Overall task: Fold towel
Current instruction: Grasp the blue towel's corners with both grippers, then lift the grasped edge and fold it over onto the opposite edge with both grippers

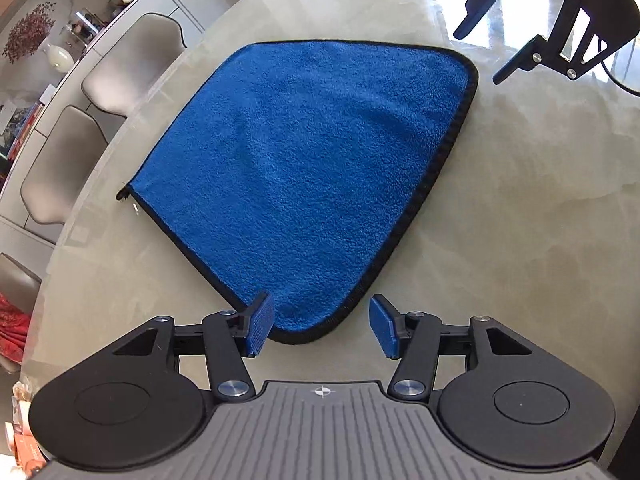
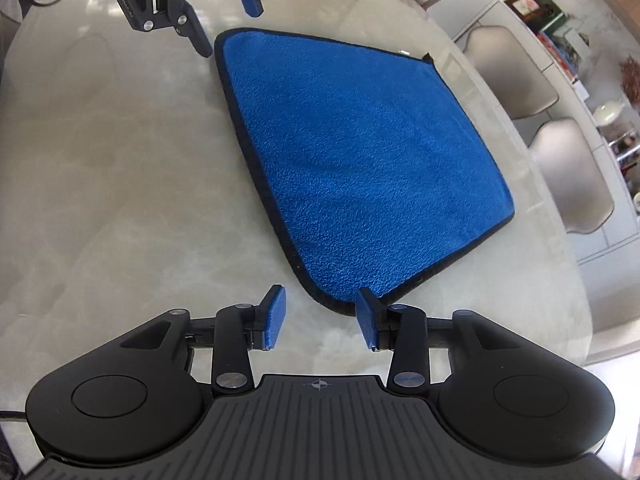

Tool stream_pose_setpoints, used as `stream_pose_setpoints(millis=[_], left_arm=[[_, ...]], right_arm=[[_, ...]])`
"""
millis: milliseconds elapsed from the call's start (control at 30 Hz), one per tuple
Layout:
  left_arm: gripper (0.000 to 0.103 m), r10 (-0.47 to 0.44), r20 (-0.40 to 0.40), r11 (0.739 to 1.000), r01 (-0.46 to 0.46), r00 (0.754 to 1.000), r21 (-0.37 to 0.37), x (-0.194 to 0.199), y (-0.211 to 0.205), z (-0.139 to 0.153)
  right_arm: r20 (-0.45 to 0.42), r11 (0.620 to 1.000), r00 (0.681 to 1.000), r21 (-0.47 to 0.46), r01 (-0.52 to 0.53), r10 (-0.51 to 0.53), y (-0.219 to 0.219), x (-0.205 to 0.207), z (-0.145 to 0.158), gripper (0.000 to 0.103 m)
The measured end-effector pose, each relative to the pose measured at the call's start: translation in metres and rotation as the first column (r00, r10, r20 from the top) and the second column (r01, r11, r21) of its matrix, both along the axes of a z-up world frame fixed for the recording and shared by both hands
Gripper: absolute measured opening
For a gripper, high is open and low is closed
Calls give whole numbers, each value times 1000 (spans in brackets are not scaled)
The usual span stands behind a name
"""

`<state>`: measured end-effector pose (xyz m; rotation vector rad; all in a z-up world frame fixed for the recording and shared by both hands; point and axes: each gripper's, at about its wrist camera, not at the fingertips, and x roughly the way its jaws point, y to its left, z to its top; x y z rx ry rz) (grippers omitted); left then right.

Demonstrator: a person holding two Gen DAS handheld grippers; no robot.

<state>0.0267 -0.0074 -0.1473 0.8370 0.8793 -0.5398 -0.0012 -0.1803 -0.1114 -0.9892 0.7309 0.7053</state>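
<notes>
On the pale marble table [image 1: 520, 200], the blue towel [image 1: 304, 176] lies flat. Left gripper [image 1: 322, 328] and right gripper [image 2: 320, 318] hover unclenched at opposite corners; grey chairs [image 1: 132, 60] stand beyond.

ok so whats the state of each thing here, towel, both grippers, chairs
towel: spread flat on the table, unfolded, not gripped
left gripper: jaws open, astride a towel corner, pads not pressing
right gripper: jaws open, at another towel corner, holding nothing
chairs: pushed in at the table, unoccupied
</notes>
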Motion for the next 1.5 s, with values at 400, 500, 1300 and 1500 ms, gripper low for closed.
stream_pose_setpoints(millis=[400, 500, 1300, 1500], left_arm=[[78, -77, 130, 997, 73, 989, 38, -10, 3, -10], [78, -101, 134, 995, 96, 986, 42, -9, 3, -10], [3, -191, 31, 981, 189, 981, 49, 13, 3, -9], [3, -221, 1, 974, 220, 975, 53, 15, 4, -7]], right_arm=[[57, 998, 997, -29, -58, 59, 2, -5, -7, 43], [65, 997, 995, -40, -67, 70, 3, -6, -9, 43], [-38, 997, 997, -29, -75, 74, 10, 14, -2, 4], [-78, 996, 994, -31, -84, 81, 8, 16, 5, 4]])
